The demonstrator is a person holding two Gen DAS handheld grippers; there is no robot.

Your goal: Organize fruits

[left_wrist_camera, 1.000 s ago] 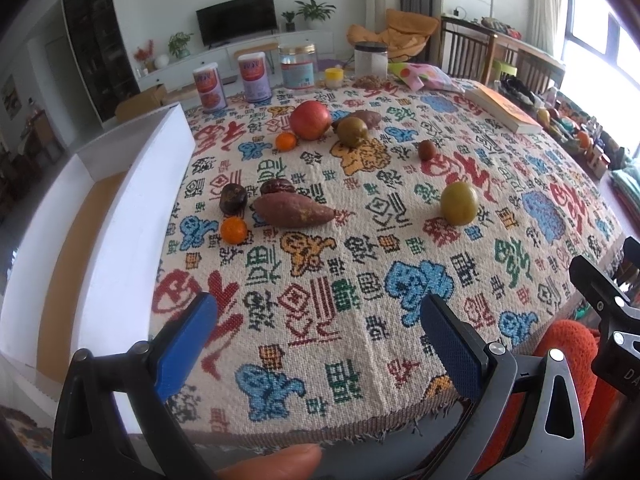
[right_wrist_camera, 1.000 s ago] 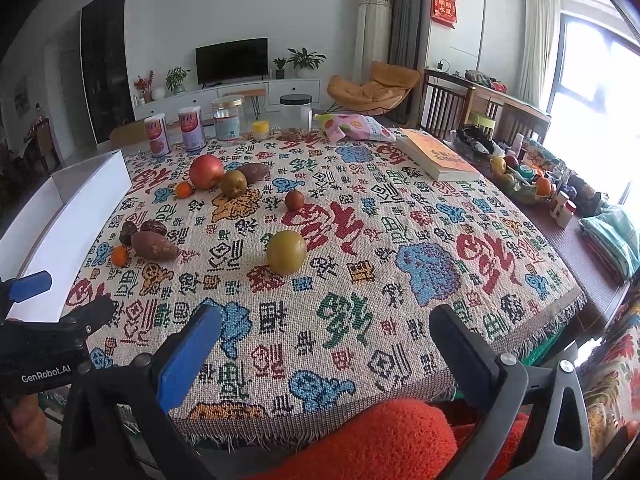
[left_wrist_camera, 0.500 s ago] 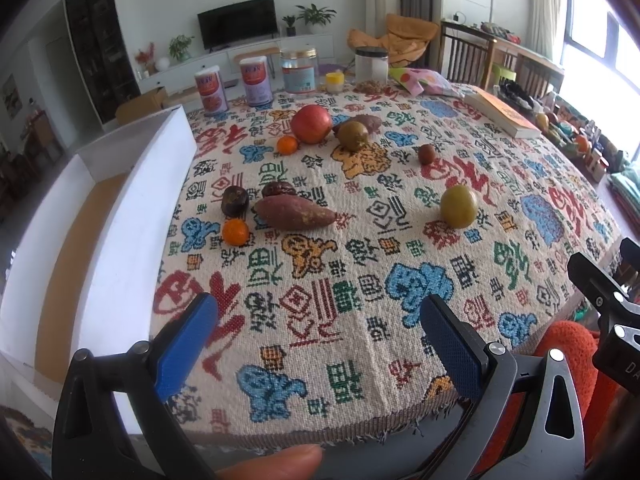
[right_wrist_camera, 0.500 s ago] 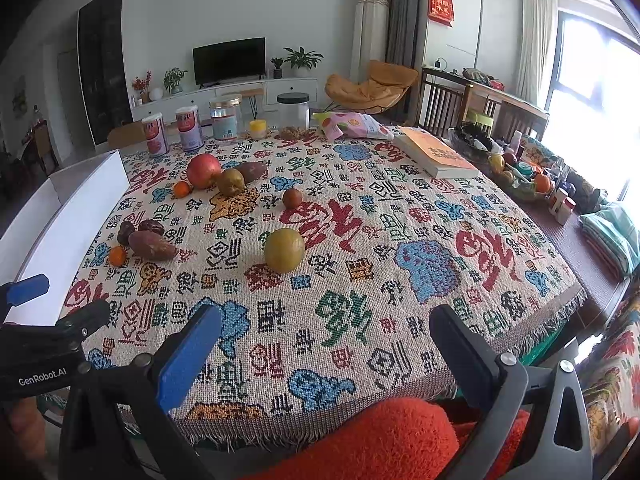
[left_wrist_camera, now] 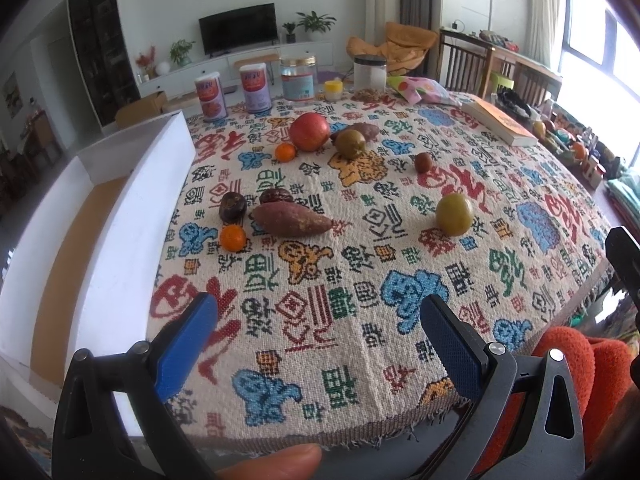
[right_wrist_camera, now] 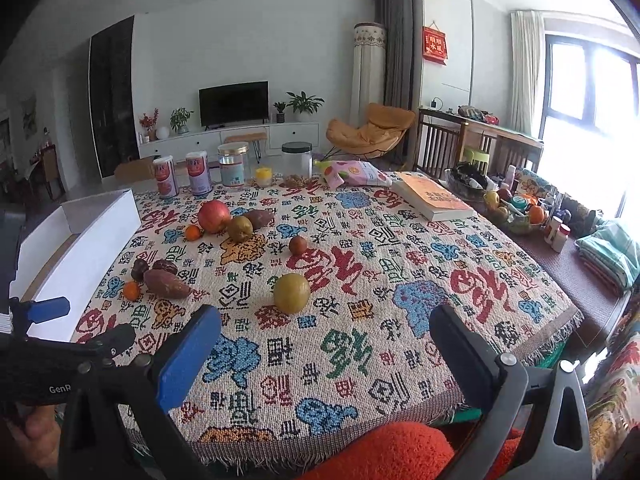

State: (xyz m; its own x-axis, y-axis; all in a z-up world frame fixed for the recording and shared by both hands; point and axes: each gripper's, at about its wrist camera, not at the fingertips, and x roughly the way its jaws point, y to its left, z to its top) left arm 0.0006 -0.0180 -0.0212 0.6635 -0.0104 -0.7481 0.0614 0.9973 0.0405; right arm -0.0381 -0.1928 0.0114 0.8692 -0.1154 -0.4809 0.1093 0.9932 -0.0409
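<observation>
Left hand-held gripper (left_wrist_camera: 318, 326) and right hand-held gripper (right_wrist_camera: 326, 328), both with blue pads spread wide and empty, poised over the near edge of the worktop (right_wrist_camera: 400, 320), which is covered by a woven patterned cloth. Fruits lie scattered on the cloth: a round yellow-green fruit (right_wrist_camera: 291, 293) nearest the right gripper; a reddish-brown sweet potato (left_wrist_camera: 291, 220) beside a small orange (left_wrist_camera: 232, 238); a large red apple (left_wrist_camera: 309, 131) farther back. A white open box (left_wrist_camera: 132, 216) stands at the left edge.
</observation>
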